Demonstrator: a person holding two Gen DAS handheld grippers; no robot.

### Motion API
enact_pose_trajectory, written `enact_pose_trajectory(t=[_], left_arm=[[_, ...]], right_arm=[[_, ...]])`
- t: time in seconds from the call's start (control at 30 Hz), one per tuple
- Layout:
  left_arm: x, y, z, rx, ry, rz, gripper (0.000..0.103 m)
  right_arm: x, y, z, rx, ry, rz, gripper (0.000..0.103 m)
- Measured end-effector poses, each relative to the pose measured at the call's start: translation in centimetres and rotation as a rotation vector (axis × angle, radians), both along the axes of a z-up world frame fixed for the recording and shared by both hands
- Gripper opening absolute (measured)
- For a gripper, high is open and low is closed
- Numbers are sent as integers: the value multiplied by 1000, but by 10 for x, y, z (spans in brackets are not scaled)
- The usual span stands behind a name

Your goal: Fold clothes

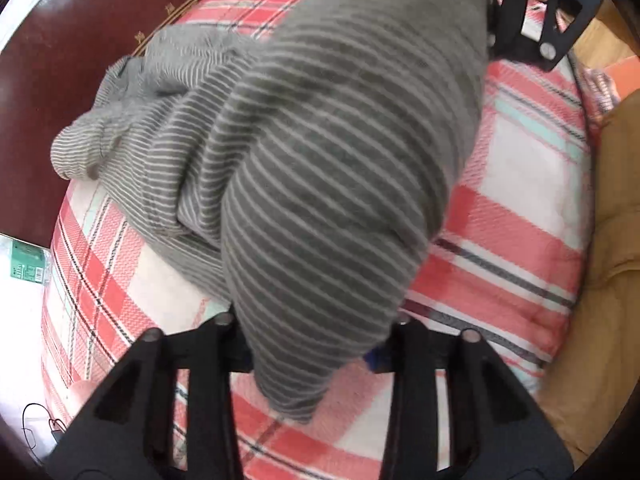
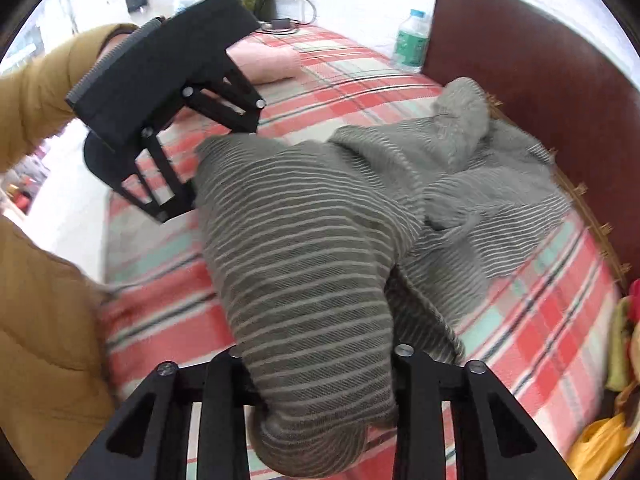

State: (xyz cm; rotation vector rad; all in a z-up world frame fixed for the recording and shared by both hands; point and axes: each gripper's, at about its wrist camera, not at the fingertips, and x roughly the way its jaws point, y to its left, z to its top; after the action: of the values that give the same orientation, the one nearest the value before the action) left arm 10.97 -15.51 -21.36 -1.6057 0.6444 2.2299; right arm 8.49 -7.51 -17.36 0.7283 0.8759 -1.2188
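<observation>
A grey jumper with thin pale stripes (image 1: 328, 140) is lifted off the plaid bedspread (image 1: 520, 200), and its far part still lies crumpled near the headboard. My left gripper (image 1: 316, 344) is shut on one bunched end of it, the cloth hanging down between the fingers. At the top right, my right gripper (image 1: 516, 20) holds the other end. In the right wrist view the jumper (image 2: 312, 240) runs from my right gripper (image 2: 320, 376), shut on a thick fold, up to my left gripper (image 2: 208, 168), with a taut span between the two.
A dark red headboard (image 2: 540, 80) borders the bed. A water bottle (image 2: 412, 40) and a folded pink cloth (image 2: 268, 64) sit at the far end. A person's mustard sleeve (image 2: 40, 320) fills the left side. Colourful items (image 2: 624, 340) lie at the right edge.
</observation>
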Motion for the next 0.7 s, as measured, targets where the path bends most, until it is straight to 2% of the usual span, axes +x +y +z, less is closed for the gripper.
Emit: enact_pose_trajectory(t=[0.1,0.27,0.37,0.43,0.53,0.7], left_arm=[[21,5,14,50,-50,-39,36],[79,27,37,157,-140,-118,36],[97,29,52,206,-141,-122,36],[93,17,69,255,-105,-85,36],[76,-7,93,284,-36,-37,36],[23,-46,108,313,-18,25,36]], right_arm=[[18,13,15,16,-53,79,30],[63,41,34,73,-136,264,30],[72,50,48,75,-166,292,30],[62,46,60,53,-168,255,30],[35,33,79,12,-179,154,31],[-28,-12,92,4,-227,45,33]])
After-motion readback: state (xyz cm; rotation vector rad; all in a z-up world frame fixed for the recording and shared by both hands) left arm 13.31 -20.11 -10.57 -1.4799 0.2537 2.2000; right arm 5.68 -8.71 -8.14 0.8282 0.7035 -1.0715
